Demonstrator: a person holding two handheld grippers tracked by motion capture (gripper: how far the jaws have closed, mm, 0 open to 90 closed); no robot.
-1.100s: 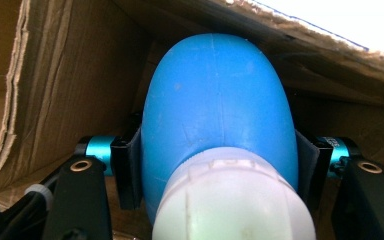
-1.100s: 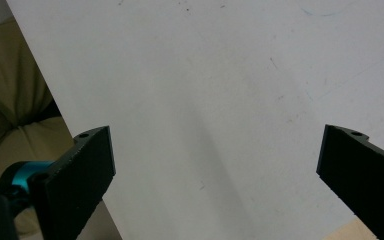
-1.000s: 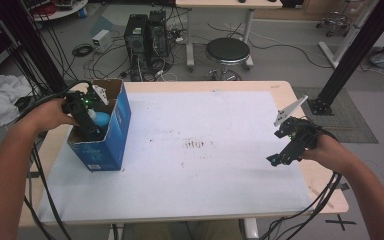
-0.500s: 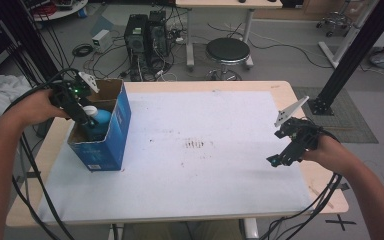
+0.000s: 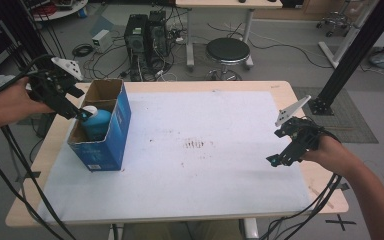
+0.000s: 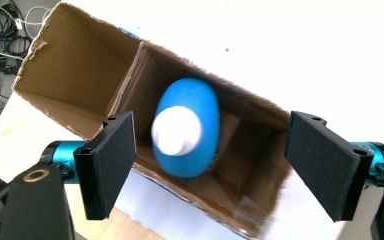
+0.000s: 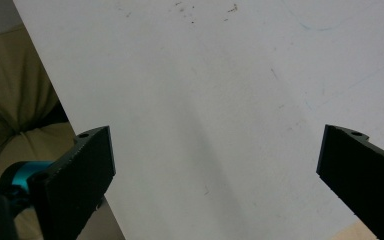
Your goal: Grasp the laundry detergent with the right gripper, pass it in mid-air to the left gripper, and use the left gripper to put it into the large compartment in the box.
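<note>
We start nearest to us, where our right gripper (image 5: pixel 280 159) hangs over the white sheet (image 5: pixel 205 150) near the table's right edge; in the right gripper view its two black jaws stand wide apart with nothing but bare sheet between them, so it holds nothing and can wait there, well apart from the work. Farther off at the left, our left gripper (image 5: pixel 75 111) is above the open top of the blue cardboard box (image 5: pixel 111 135), which stands on the sheet by the table's left edge. Its jaws have just been opening, and in the left gripper view the pads (image 6: pixel 111 160) stand clear on either side of the blue bottle (image 6: pixel 189 127), pressing on nothing. The bottle, white cap up, stands in the box's nearer compartment beside the cardboard divider (image 6: pixel 130 85), leaning a little as far as we can judge. We read this step as letting go and drawing away, and to do it well we lift straight up along the bottle's axis, keeping the jaws as wide as they are so neither pad catches the cap or the cardboard rim. We avoid swinging sideways until the pads are above the box walls, since a nudge could tip the light box or topple the bottle.
</note>
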